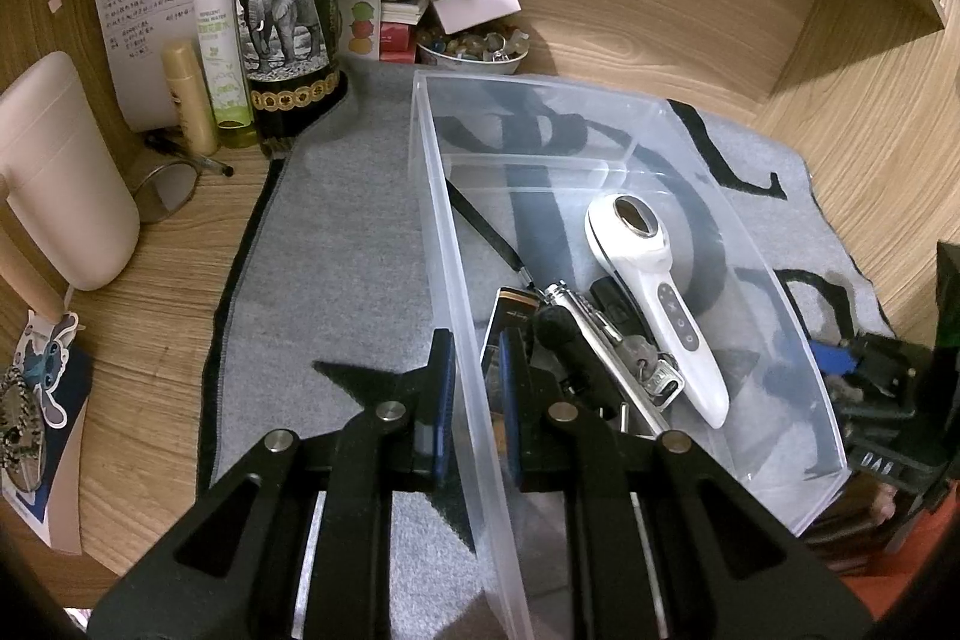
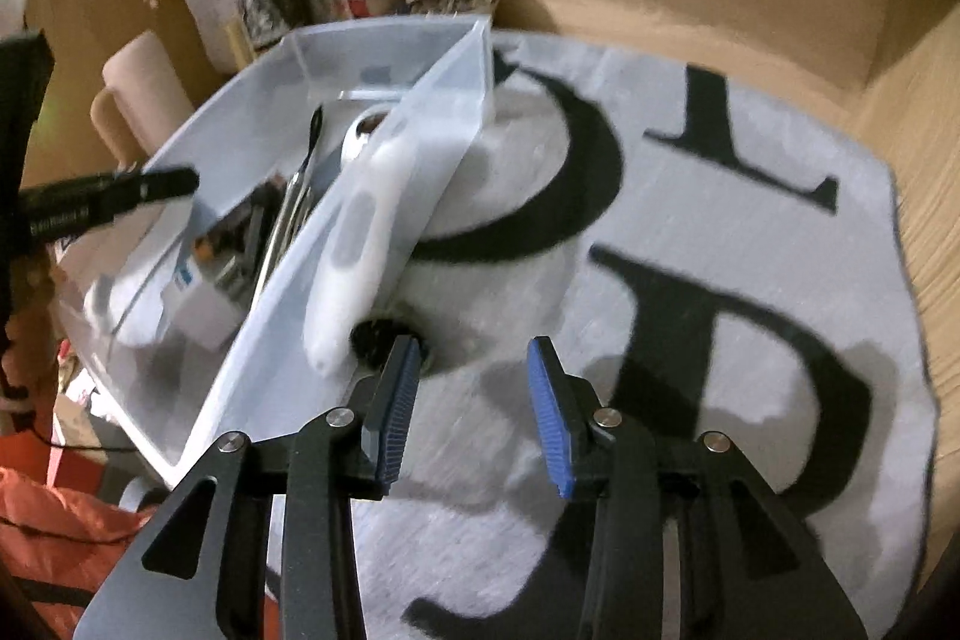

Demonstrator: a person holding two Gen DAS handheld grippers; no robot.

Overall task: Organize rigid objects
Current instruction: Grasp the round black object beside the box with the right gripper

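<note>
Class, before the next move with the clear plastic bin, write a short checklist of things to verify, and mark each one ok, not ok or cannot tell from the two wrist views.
1. Left claw straddles the wall of the clear bin, one finger on each side: ok.
2. Left claw grips that wall firmly: cannot tell; a gap shows beside the outer finger.
3. Right claw is open and empty over the grey mat: ok.
4. White handheld device lies inside the bin: ok.
5. Metal tool and the dark items beside it are inside the bin: ok.
6. Bin sits flat on the mat: cannot tell; the right wrist view is blurred.
</note>
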